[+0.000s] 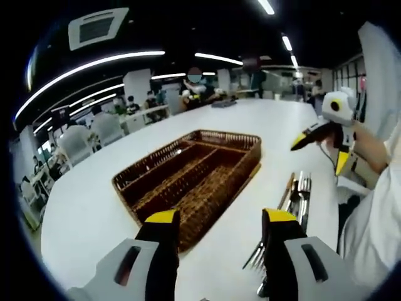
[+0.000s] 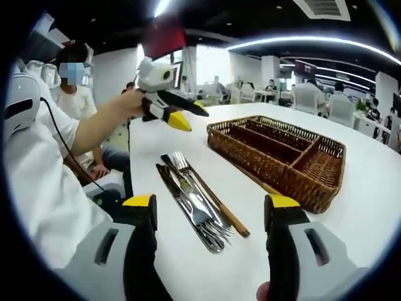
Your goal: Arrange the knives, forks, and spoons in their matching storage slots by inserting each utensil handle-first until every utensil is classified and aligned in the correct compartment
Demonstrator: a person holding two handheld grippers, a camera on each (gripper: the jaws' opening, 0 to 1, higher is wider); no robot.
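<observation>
We see the utensils (image 2: 199, 200) lying bundled on the white desk (image 2: 369, 188), btwn right gripper (image 2: 213, 210) jaws, not touched; wicker tray (image 2: 276, 153) beside them, compartments bare. Both grippers wide, holding nothing. Left gripper (image 1: 219, 226) hovers near tray edge; utensils just right of it.

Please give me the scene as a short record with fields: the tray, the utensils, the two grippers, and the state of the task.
surface: white table
tray: brown wicker tray with several compartments, no utensil seen inside
utensils: pile of cutlery lying on the table beside the tray, forks visible, one piece with a wooden handle
left gripper: jaws apart, holding nothing, near the tray's edge
right gripper: jaws apart, holding nothing, over the cutlery pile
task state: no utensil sorted yet
</observation>
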